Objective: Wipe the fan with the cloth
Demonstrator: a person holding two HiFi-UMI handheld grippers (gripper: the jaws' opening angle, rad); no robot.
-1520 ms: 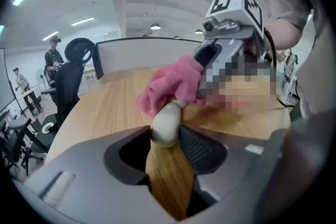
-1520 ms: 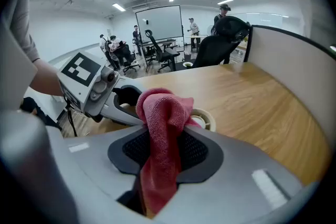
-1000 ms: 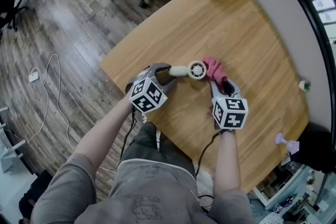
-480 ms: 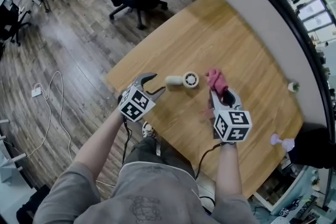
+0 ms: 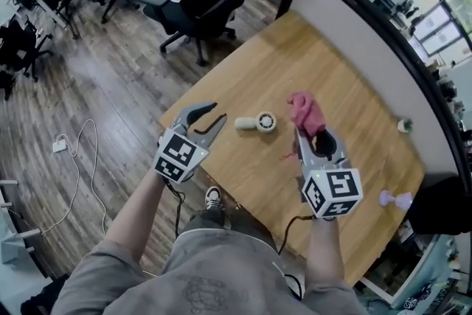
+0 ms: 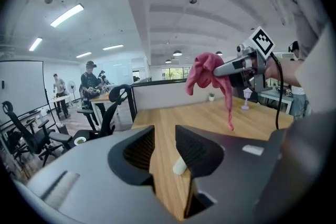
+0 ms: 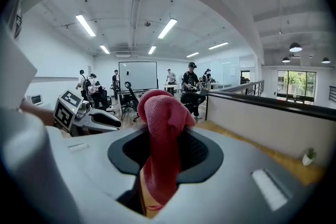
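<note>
The small cream fan (image 5: 258, 122) lies on its side on the wooden table (image 5: 332, 63), untouched. My left gripper (image 5: 220, 112) hangs in the air to the left of the fan. Its jaws are closing and hold nothing. In the left gripper view (image 6: 164, 136) the fan's handle (image 6: 180, 166) shows far below the gap. My right gripper (image 5: 313, 135) is shut on the pink cloth (image 5: 304, 111), raised above the table to the right of the fan. The cloth (image 7: 163, 123) bunches up between its jaws (image 7: 164, 149) and hangs down.
Black office chairs (image 5: 214, 4) stand beyond the table's far left corner. A small potted plant (image 5: 403, 125) and a lilac object (image 5: 394, 198) sit near the table's right edge, by the curved partition. A white cable (image 5: 74, 144) lies on the floor at the left.
Both grippers have risen off the table. The left gripper let go of the fan's handle and drew back. The right gripper lifted the cloth away from the fan.
</note>
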